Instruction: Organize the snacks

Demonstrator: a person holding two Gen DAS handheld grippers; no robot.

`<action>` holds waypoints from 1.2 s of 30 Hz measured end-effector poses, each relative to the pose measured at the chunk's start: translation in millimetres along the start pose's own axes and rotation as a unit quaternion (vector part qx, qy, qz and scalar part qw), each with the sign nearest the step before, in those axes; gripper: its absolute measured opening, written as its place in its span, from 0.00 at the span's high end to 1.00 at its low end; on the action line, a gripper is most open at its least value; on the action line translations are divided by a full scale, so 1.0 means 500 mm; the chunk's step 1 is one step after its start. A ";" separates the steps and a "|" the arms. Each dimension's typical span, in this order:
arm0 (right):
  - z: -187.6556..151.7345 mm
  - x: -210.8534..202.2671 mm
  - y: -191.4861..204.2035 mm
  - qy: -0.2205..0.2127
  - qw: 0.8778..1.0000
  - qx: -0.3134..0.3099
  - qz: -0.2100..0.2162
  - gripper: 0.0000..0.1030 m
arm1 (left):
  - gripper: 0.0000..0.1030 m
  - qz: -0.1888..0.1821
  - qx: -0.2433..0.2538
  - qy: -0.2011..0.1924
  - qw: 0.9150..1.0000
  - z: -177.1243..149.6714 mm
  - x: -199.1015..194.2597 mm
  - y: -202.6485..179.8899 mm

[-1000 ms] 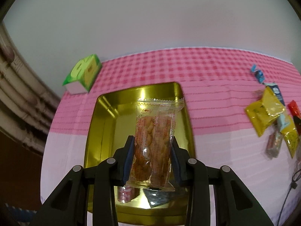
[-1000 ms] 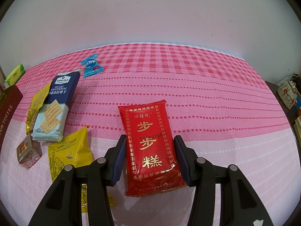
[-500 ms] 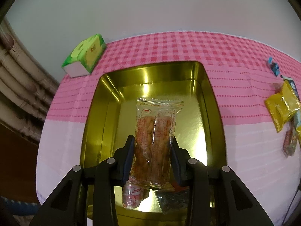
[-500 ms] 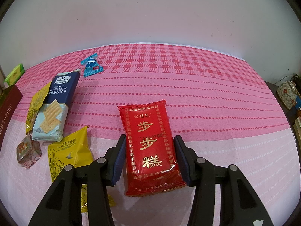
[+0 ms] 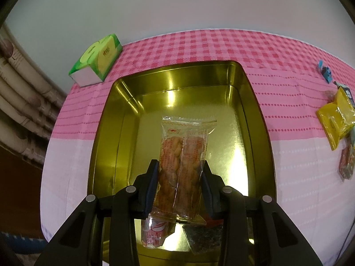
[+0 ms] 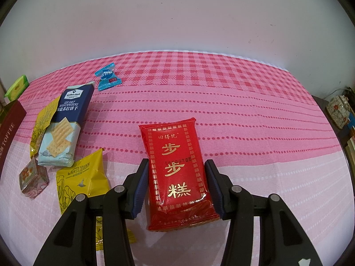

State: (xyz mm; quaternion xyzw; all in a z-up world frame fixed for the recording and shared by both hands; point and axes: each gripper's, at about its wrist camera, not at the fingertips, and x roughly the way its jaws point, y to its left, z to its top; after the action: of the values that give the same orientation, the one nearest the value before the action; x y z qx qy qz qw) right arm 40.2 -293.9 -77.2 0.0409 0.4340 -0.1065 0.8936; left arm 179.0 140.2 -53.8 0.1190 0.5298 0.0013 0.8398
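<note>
Your left gripper (image 5: 180, 173) is clamped on a clear packet of twisted dough sticks (image 5: 183, 155), both pads pressing its sides, the packet standing up ahead of the fingers. Directly beneath and ahead of those tongs lies the gold tin tray (image 5: 255, 115). A second ago the tray sat smaller and lower in the left wrist view, with only its far part showing past the packet; now it fills the middle, so your left hand has come down toward it. Below the packet, behind the fingertips, 2 snacks lie on the tray floor: a pink-and-white wrapped sweet (image 5: 154, 232) and a dark packet (image 5: 206, 235). To the far left of the tongs a green tissue box (image 5: 97, 59) rests on the pink checked cloth (image 5: 199, 44).

Your right gripper (image 6: 176, 182) straddles a red cake packet (image 6: 177, 168) lying flat on the cloth. The right pad meets the packet's edge; a thin gap shows at the left pad, so the tongs stand apart and are not squeezing it. This view matches the one a second ago: packet and tongs are unmoved.

Left of the right tongs lie a yellow packet (image 6: 83, 181), a blue cracker pack (image 6: 64, 126), a small patterned cube (image 6: 33, 177) and, farther ahead, a blue wrapped candy (image 6: 107, 77).
</note>
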 end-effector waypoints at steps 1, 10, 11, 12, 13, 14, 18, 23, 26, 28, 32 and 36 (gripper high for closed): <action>0.000 0.000 0.000 0.000 1.000 0.000 0.000 0.55 | 0.62 -0.001 -0.001 0.001 1.000 0.000 0.000 0.001; 0.010 0.000 0.000 0.012 1.000 0.013 -0.010 0.58 | 0.40 -0.007 -0.014 -0.020 1.000 -0.004 -0.026 0.021; 0.010 -0.001 0.001 0.013 1.000 0.017 -0.010 0.59 | 0.40 -0.007 -0.015 -0.023 1.000 -0.005 -0.031 0.025; 0.010 -0.003 0.002 0.014 1.000 0.018 -0.014 0.59 | 0.39 -0.003 -0.017 -0.029 0.999 -0.006 -0.039 0.030; 0.011 -0.004 0.002 0.014 1.000 0.019 -0.019 0.59 | 0.38 -0.001 -0.018 -0.034 0.999 -0.008 -0.045 0.034; 0.011 -0.007 0.003 0.014 0.999 0.021 -0.020 0.59 | 0.37 -0.001 -0.021 -0.040 0.999 -0.011 -0.055 0.040; 0.019 -0.029 0.011 0.004 0.999 0.021 -0.033 0.59 | 0.35 0.008 -0.027 -0.056 0.998 -0.028 -0.086 0.060; 0.042 -0.078 0.044 -0.019 0.999 0.012 -0.025 0.59 | 0.34 0.025 -0.035 -0.073 0.996 -0.061 -0.121 0.076; 0.057 -0.109 0.087 -0.032 0.999 -0.005 -0.006 0.59 | 0.34 0.030 -0.042 -0.079 0.996 -0.083 -0.137 0.087; 0.065 -0.129 0.125 -0.041 0.999 -0.019 0.008 0.59 | 0.34 0.037 -0.046 -0.081 0.995 -0.099 -0.146 0.092; 0.074 -0.158 0.210 -0.049 0.997 -0.044 0.047 0.59 | 0.34 0.040 -0.061 -0.083 0.994 -0.122 -0.160 0.111; 0.074 -0.178 0.298 -0.046 0.993 -0.066 0.085 0.59 | 0.33 0.049 -0.073 -0.086 0.992 -0.143 -0.169 0.128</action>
State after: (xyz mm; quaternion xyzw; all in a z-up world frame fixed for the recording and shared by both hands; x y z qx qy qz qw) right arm 49.0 -141.0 12.7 0.0133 0.3932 -0.0032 0.9193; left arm 86.3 205.9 5.1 0.0830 0.4479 0.0710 0.8874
